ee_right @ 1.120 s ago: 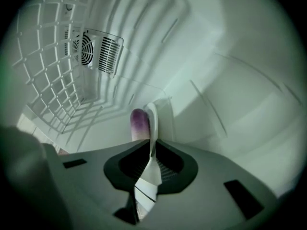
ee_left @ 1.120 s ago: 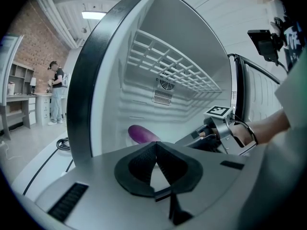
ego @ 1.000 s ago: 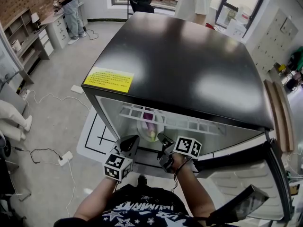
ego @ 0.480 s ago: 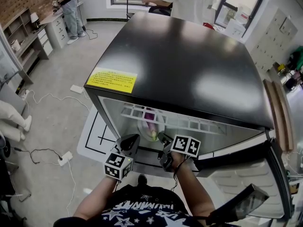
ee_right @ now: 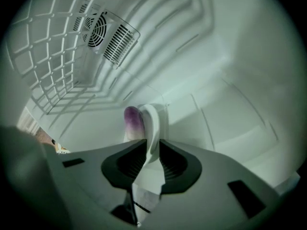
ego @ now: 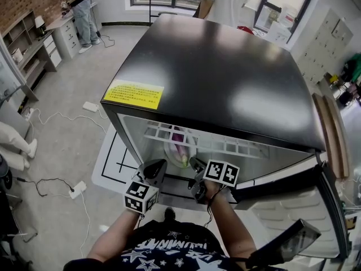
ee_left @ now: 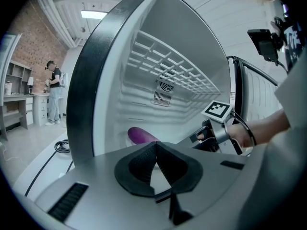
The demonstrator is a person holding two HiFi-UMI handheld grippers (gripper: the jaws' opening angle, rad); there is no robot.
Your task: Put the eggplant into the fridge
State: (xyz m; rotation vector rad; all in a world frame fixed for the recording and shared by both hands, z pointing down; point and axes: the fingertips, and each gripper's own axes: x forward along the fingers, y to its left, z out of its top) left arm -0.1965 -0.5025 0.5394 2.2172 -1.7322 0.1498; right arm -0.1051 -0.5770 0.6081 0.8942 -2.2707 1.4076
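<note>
The purple eggplant (ego: pixel 178 138) (ee_left: pixel 141 135) (ee_right: pixel 132 120) lies on a white plate (ego: pixel 176 151) (ee_right: pixel 153 123) inside the open black fridge (ego: pixel 225 78), under its white wire shelf (ego: pixel 214 144). My right gripper (ego: pixel 196 167) (ee_right: pixel 152 150) reaches into the fridge mouth and is shut on the plate's near rim, which stands edge-on between its jaws. My left gripper (ego: pixel 155 169) (ee_left: pixel 156 158) hovers just outside the opening to the left, shut with nothing in it. The right gripper (ee_left: pixel 211 134) also shows in the left gripper view.
The fridge door (ego: pixel 293 208) stands open at the right. A fan grille (ee_right: pixel 103 35) sits on the fridge's back wall. Cables (ego: pixel 62 117) trail across the floor at left. One person (ego: pixel 79 10) stands at a far desk, another (ego: pixel 225 1) behind the fridge.
Both grippers and the plate hold almost still at the fridge mouth. The person behind the fridge has shifted away to the right.
</note>
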